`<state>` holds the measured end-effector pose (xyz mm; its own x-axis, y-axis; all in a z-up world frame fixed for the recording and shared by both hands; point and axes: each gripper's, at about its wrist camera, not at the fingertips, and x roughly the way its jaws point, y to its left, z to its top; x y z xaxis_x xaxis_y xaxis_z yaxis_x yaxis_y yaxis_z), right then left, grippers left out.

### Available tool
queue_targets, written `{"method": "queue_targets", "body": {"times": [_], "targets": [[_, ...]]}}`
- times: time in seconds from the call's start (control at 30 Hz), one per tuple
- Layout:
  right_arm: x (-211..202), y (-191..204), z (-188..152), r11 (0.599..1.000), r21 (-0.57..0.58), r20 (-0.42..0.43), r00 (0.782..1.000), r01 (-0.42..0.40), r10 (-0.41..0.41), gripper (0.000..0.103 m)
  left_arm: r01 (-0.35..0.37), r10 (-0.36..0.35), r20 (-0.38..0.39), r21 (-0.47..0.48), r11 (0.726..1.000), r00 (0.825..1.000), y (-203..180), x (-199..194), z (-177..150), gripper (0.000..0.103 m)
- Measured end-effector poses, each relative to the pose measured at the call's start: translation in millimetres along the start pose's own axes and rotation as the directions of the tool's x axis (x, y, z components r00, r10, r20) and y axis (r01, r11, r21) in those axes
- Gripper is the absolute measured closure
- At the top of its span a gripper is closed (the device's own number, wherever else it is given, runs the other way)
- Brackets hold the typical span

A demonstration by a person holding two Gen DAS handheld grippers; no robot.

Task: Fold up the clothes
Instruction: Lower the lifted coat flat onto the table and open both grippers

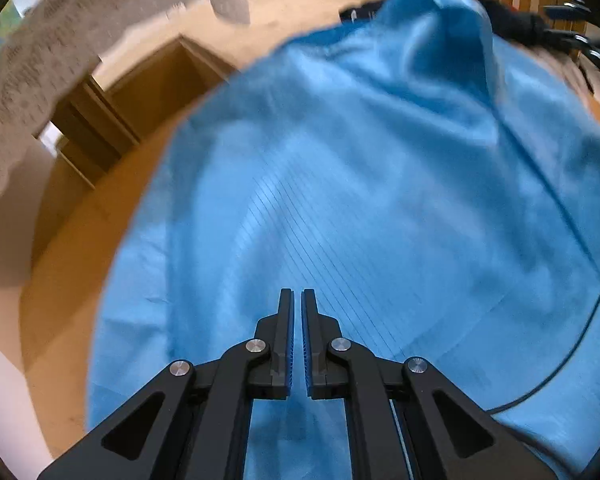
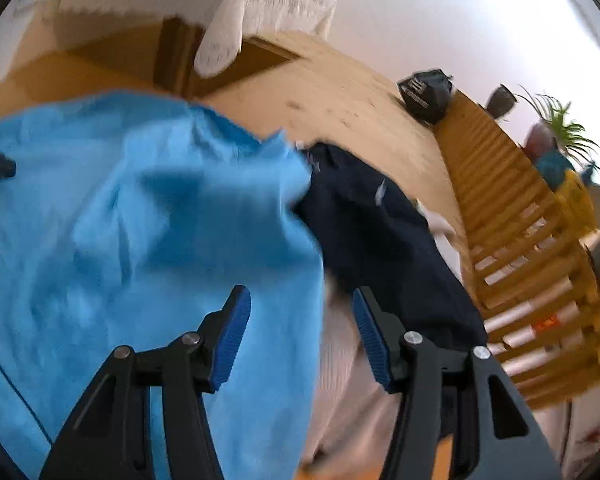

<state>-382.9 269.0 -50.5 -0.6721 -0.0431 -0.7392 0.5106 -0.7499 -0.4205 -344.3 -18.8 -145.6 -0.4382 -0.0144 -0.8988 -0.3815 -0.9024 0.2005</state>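
Big blue shirt (image 1: 360, 200) spread over wooden floor (image 1: 72, 280), one corner bunched up at far end. Dark navy garment (image 2: 380, 232) lying just beside it, touching or overlapping at far edge; cannot tell which.

Risks, biggest first:
- Shirt not flat: bunched far corner likely to fold in crooked unless smoothed out.
- Navy garment close enough to get dragged along or pinched with blue edge.
- Thin dark cable (image 1: 580, 340) draped across shirt near right edge; could snag cloth or get caught in jaws.
- Heavy motion blur in both views, so edge position hard to judge.

Left gripper (image 1: 296, 294): jaws closed, blue pads nearly touching, nothing visibly between them, poised over shirt middle. Right gripper (image 2: 300, 300): jaws parted, empty, straddling shirt's right edge.

View differences: left wrist shows shirt's full spread and faint stripe texture. Right wrist alone shows navy garment clearly, pale cloth (image 2: 340, 380) under shirt edge, slatted wooden railing (image 2: 520, 260), plant (image 2: 560, 128).
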Motion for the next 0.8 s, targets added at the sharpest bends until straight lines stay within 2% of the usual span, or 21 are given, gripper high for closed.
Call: {"method": "queue_targets", "body": {"times": [0.03,0.1,0.17,0.23,0.27,0.37,0.43,0.5,0.57,0.6,0.7,0.8], "targets": [[-0.2,9.0,-13.7,0.997,0.023,-0.029,0.997,-0.073,0.074,0.049,0.01,-0.01,-0.002,-0.018,1.0,1.0,0.4,5.4,-1.5,0.098],[3.6,25.9,-31.7,0.979,0.059,-0.082,0.976,-0.197,0.201,0.049,0.019,-0.019,0.005,-0.046,0.999,1.0,2.3,12.7,-4.0,0.098],[3.8,50.2,-51.2,0.969,0.039,-0.126,0.961,-0.242,0.245,0.048,0.016,-0.015,0.018,-0.065,0.998,1.0,6.3,15.8,-5.7,0.097],[3.9,72.4,-67.6,0.982,-0.047,-0.154,0.972,-0.185,0.176,0.047,-0.002,0.003,0.018,-0.07,0.998,1.0,8.7,15.9,-6.7,0.097],[5.4,77.3,-72.0,0.984,-0.079,-0.159,0.976,-0.162,0.148,0.043,-0.019,0.02,0.018,-0.064,0.998,1.0,9.3,16.4,-8.0,0.096],[20.7,73.9,-79.0,0.988,-0.093,-0.202,0.974,-0.126,0.106,0.038,-0.078,0.078,0.008,-0.048,0.996,0.997,4.2,18.4,-8.8,0.096],[32.1,67.4,-81.3,0.991,-0.093,-0.229,0.971,-0.097,0.073,0.037,-0.088,0.089,0.011,-0.052,0.995,0.996,6.3,15.7,-13.3,0.096],[44.6,51.9,-77.4,0.995,-0.095,-0.228,0.974,-0.03,0.008,0.037,-0.086,0.087,0.013,-0.072,0.994,0.996,11.9,13.0,-15.6,0.096],[61.8,35.2,-71.4,0.986,-0.138,-0.212,0.97,0.092,-0.12,0.037,-0.098,0.099,0.009,-0.093,0.991,0.995,19.0,13.8,-16.8,0.096],[69.3,28.1,-68.2,0.984,-0.141,-0.214,0.967,0.107,-0.136,0.037,-0.115,0.116,0.007,-0.098,0.989,0.993,21.5,15.4,-16.6,0.096],[86.5,-0.6,-52.4,0.997,-0.004,-0.229,0.97,0.081,-0.079,0.037,-0.147,0.148,-0.002,-0.126,0.981,0.989,28.8,17.5,-16.3,0.097],[63.4,-4.3,-44.7,0.993,0.038,-0.171,0.98,0.111,-0.103,0.037,-0.15,0.155,0.024,-0.153,0.977,0.988,30.8,-2.8,-25.1,0.097]]}}
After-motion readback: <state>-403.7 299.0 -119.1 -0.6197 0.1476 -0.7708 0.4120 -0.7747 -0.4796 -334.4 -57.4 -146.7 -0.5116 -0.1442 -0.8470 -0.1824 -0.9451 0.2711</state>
